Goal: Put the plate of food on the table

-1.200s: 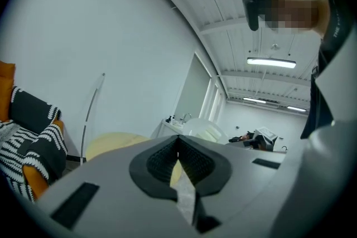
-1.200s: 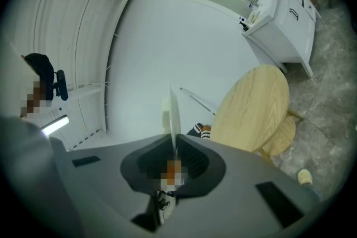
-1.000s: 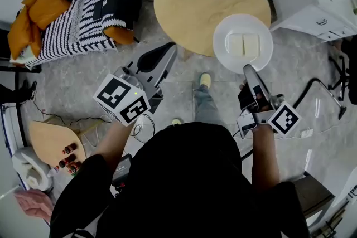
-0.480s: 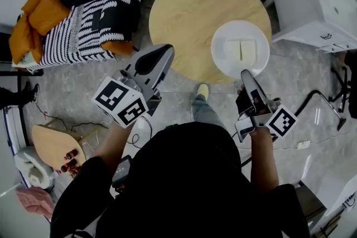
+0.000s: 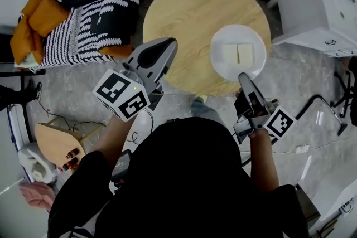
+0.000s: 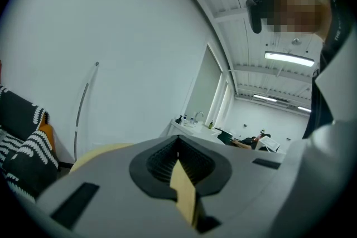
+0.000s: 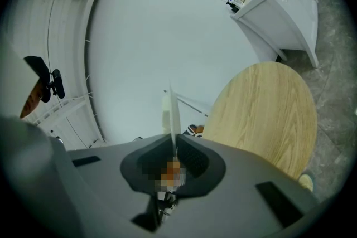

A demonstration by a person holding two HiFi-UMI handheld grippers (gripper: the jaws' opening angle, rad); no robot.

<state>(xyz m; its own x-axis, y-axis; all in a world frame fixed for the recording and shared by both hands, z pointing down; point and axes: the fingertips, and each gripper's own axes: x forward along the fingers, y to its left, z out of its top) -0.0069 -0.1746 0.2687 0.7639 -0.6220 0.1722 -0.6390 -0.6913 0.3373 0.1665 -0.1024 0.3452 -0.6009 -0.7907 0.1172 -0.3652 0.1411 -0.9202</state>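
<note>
A white plate [image 5: 219, 63] carries two pale slabs of food [image 5: 237, 54]. It hangs over the near right part of the round wooden table [image 5: 189, 14]; I cannot tell whether it touches the top. My right gripper [image 5: 244, 78] is shut on the plate's near rim. In the right gripper view the plate [image 7: 170, 111] shows edge-on, rising from between the jaws of the right gripper [image 7: 174, 145], with the table [image 7: 262, 114] beyond. My left gripper [image 5: 163, 48] is shut with nothing in it, above the table's near left edge. In the left gripper view its tip [image 6: 178, 156] points over the table [image 6: 97, 151].
A seat with a black-and-white striped blanket [image 5: 83, 14] and orange cushions stands left of the table. A white cabinet [image 5: 318, 3] stands at the right. Cables and a small wooden board [image 5: 53, 142] with bottles lie on the floor at the lower left.
The plate has moved from the table's near right edge to farther over its top. Both grippers have come closer to the table, the left one now over its edge.
</note>
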